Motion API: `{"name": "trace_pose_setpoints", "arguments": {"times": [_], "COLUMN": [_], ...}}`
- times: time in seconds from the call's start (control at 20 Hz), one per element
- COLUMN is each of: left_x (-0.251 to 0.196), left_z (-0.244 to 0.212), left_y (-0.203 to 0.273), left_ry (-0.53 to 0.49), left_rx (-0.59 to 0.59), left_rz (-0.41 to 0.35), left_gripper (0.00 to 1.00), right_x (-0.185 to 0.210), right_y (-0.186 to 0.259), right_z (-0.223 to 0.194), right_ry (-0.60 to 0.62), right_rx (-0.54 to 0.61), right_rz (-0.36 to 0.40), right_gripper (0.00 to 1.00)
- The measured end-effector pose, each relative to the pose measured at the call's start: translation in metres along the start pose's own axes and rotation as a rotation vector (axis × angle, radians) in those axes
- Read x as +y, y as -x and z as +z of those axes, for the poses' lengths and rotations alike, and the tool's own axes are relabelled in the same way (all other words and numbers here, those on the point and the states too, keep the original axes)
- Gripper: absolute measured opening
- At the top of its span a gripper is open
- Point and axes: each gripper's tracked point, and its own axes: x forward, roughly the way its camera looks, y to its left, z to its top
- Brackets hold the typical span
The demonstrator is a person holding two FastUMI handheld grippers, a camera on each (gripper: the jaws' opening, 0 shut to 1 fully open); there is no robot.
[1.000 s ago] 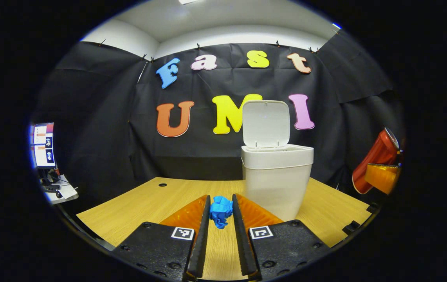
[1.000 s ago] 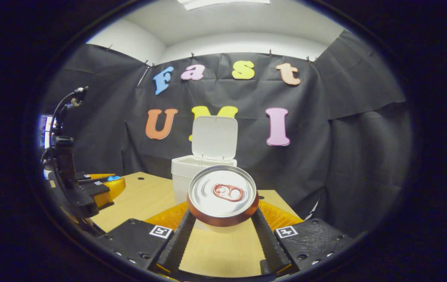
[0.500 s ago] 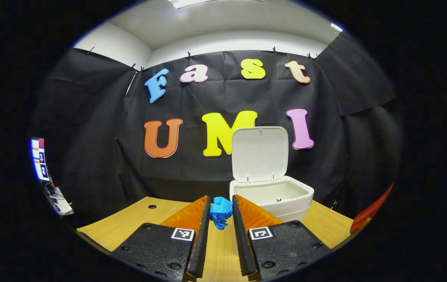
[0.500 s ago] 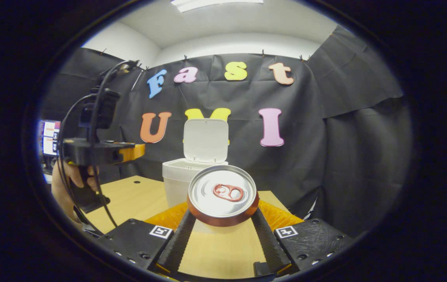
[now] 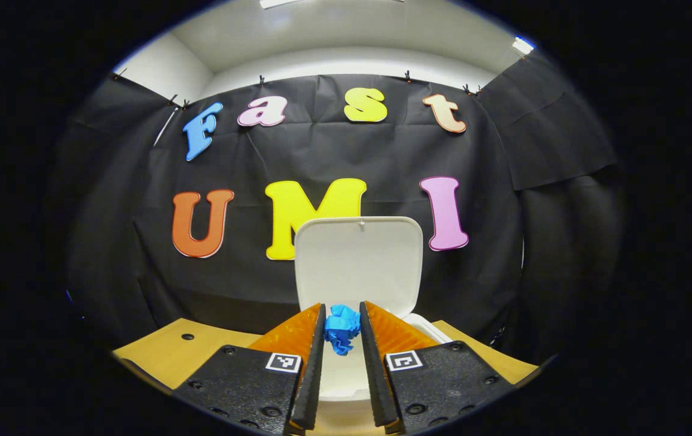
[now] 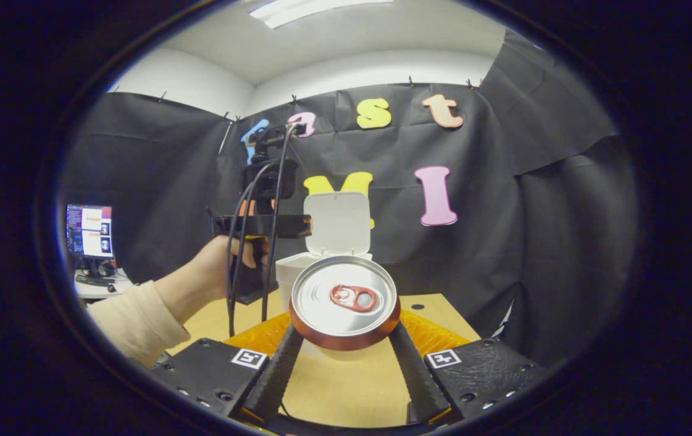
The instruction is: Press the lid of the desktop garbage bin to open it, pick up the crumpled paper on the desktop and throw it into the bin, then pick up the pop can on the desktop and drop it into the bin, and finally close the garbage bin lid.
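In the left gripper view my left gripper (image 5: 342,330) is shut on a crumpled blue paper (image 5: 342,327) and hangs above the open white bin (image 5: 339,375), whose lid (image 5: 358,263) stands upright just behind. In the right gripper view my right gripper (image 6: 345,330) is shut on a pop can (image 6: 345,301), its silver top with a red tab facing the camera. Beyond the can stands the same bin (image 6: 288,275) with its raised lid (image 6: 339,223). The left gripper (image 6: 261,225), held by a hand (image 6: 225,263), hovers at the bin's left side, level with the lid.
The bin stands on a wooden table (image 6: 346,381) with small round holes (image 5: 187,336). Black cloth walls close the back and right. A lit monitor (image 6: 90,230) stands on a desk at the far left. A light sleeve (image 6: 131,321) reaches in from the left.
The left gripper has carried the blue paper up and to the right, from beside the bin to over its opening. The right gripper keeps holding the can almost in place.
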Motion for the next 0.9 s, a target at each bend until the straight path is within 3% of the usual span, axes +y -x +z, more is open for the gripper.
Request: {"name": "trace_pose_setpoints", "arguments": {"times": [0.2,0.25,0.3,0.55,0.6,0.65,0.8,0.9], "left_x": [-0.005,-0.003,-0.001,-0.005,-0.008,-0.008,-0.014,-0.027], "left_z": [-0.021,-0.026,-0.031,-0.043,-0.043,-0.042,-0.038,-0.034], "left_y": [-0.031,-0.035,-0.04,-0.048,-0.048,-0.046,-0.042,-0.032], "left_ry": [0.033,0.039,0.048,0.016,0.008,-0.007,-0.018,0.004], "left_rx": [0.028,0.032,0.038,0.06,0.057,0.053,0.046,0.037], "left_rz": [-0.025,-0.02,-0.012,-0.011,-0.015,-0.012,-0.037,-0.087], "left_gripper": [0.37,0.33,0.37,0.39,0.45,0.39,0.43,0.85], "right_x": [-0.023,-0.027,-0.028,-0.012,-0.012,-0.012,-0.011,-0.009], "right_y": [-0.006,-0.008,-0.01,-0.018,-0.019,-0.019,-0.018,-0.017], "right_z": [0.004,0.003,0.002,-0.014,-0.014,-0.014,-0.012,-0.011], "right_ry": [-0.022,-0.029,-0.029,-0.061,-0.055,-0.049,-0.045,-0.055], "right_rx": [-0.023,-0.022,-0.017,0.037,0.04,0.037,0.029,0.027], "right_rz": [-0.077,-0.099,-0.109,-0.022,-0.019,-0.02,-0.023,-0.017], "right_gripper": [0.8,0.8,0.8,0.8,0.8,0.8,0.8,0.8]}}
